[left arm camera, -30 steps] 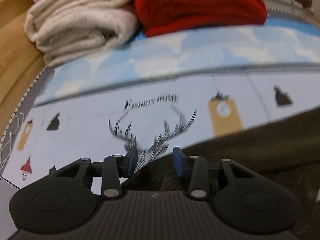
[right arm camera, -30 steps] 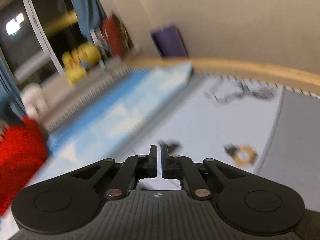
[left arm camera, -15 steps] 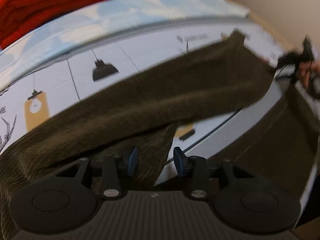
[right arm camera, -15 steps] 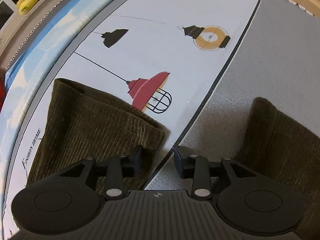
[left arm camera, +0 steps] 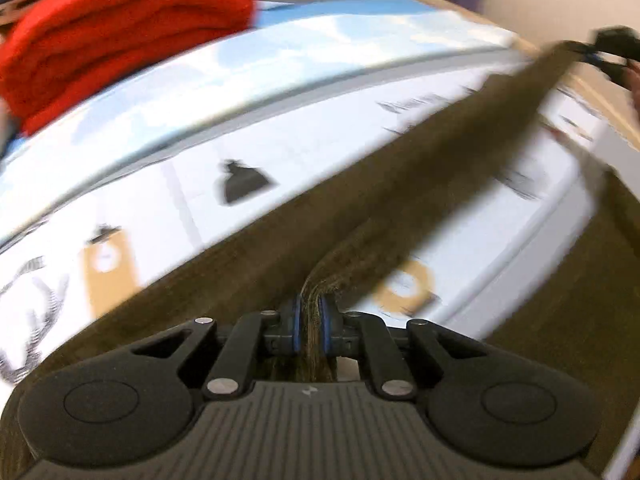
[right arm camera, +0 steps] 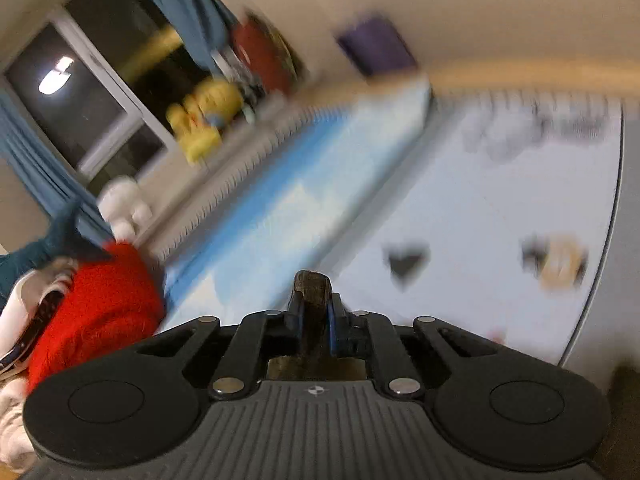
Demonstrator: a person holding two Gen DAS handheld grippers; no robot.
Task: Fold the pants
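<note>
Stretching taut between both hands, the brown corduroy pants hang lifted over the printed bed sheet. The left claw is pinched tight on a bunched fold of the fabric, and the right claw clamps another wad of it that pokes up past its tips. A folded red blanket sits well apart, beyond the sheet's blue band.

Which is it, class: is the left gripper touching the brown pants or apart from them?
Touching. The left wrist view shows the left gripper with its blue pads pressed on a bunched fold of the brown pants between them.
</note>
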